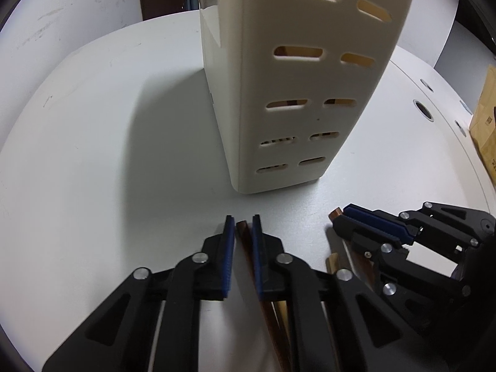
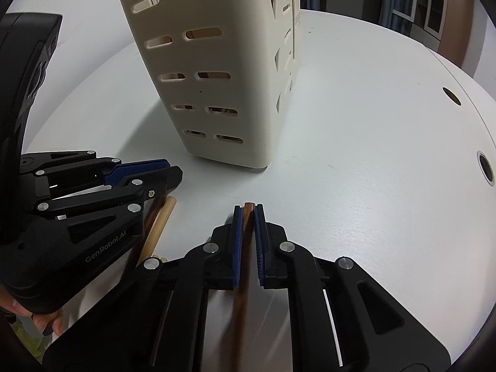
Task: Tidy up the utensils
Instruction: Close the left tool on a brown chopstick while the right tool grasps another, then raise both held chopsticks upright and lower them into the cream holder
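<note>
Utensil holder (image 1: 297,93): cream plastic, matt, smooth, slotted walls. Table (image 1: 108,155): white laminate, matt, faintly scuffed. Dark chopstick (image 2: 248,217): brown wood, glossy lacquer. Pale chopstick (image 2: 161,226): light bare wood, matt. Left gripper (image 1: 243,226): black matt plastic, ribbed blue rubber-like pads, bright metal pins. Cardboard box (image 1: 486,117): brown, matt.

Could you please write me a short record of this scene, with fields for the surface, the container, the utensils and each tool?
surface: white table
container: cream slotted holder, upright on the table
left tool: shut on a dark brown chopstick
right tool: shut on a second dark brown chopstick
loose utensils: pale chopstick lying on the table between the two tools
</note>
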`<move>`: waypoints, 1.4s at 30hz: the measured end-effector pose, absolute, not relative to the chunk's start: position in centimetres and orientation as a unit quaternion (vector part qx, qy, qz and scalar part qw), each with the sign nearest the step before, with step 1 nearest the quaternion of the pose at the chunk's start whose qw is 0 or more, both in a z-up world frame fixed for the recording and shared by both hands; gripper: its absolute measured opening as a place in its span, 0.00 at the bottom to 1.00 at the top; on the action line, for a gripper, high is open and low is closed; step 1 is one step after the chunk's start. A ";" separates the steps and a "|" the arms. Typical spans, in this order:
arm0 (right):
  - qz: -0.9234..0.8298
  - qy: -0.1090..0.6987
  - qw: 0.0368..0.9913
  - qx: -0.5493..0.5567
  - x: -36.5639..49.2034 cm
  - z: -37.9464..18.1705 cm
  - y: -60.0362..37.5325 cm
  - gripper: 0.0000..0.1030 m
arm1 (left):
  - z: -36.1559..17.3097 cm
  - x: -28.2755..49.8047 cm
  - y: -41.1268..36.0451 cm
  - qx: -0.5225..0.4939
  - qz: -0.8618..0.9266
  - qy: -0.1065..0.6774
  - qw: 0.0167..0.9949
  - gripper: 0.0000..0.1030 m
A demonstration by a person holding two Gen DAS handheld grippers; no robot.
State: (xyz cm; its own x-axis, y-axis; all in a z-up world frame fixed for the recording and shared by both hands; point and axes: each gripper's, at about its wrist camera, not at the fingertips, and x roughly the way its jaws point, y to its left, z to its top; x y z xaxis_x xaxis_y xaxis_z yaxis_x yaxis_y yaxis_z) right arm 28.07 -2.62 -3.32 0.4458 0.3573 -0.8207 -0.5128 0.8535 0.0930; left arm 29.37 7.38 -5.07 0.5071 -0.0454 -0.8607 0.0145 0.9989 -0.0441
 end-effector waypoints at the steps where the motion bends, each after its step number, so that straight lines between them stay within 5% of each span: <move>1: 0.257 0.459 0.846 -0.085 28.1 -3.3 -2.6 0.07 | -5.4 28.8 6.9 -0.015 -0.017 0.496 0.868 0.09; 10: 0.260 0.456 0.848 -0.072 28.1 -2.8 -3.2 0.06 | -5.1 27.9 7.2 -0.027 -0.009 0.487 0.873 0.07; 42: 0.310 0.266 0.913 -0.011 22.5 9.7 -8.0 0.06 | 9.6 18.8 6.8 -0.030 -0.002 0.265 0.964 0.07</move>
State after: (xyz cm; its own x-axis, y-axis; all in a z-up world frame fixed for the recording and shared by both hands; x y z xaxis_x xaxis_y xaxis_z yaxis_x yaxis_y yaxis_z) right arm 22.48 -8.04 9.68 0.6667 0.5594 -0.4925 -0.5714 0.8079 0.1441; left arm 18.78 6.75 9.57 0.8600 -0.0189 -0.5099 -0.0126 0.9982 -0.0581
